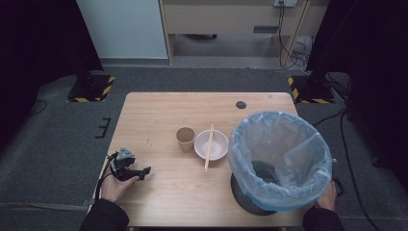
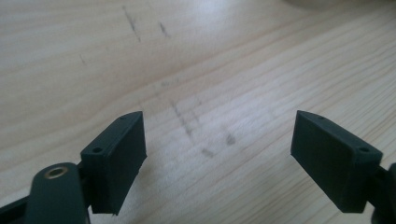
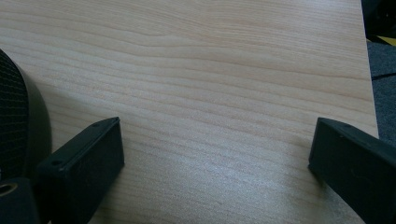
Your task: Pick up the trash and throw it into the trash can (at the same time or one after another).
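The left gripper (image 1: 139, 173) rests near the table's (image 1: 159, 108) front-left corner with its jaws spread wide and nothing between them; the left gripper view has bare wood grain in the gap. The right gripper (image 3: 217, 154) sits low at the front-right corner behind the bin (image 1: 281, 161), its jaws likewise wide apart and empty. The likely work is clearing the paper cup (image 1: 185, 139), the white bowl (image 1: 211, 144) and the chopsticks (image 1: 209, 147) into the lined bin. The cup stands just beside the bowl near the table's middle, and the chopsticks lie across the bowl's rim, one end overhanging toward the front edge. The risks, as I judge them: a reach for the cup could nudge the bowl and roll the chopsticks off; a hard squeeze may crumple the light cup; lifting the bowl with the sticks on it could tip them onto the table; and the loose bag liner may catch a jaw or fold inward, so things land outside it.
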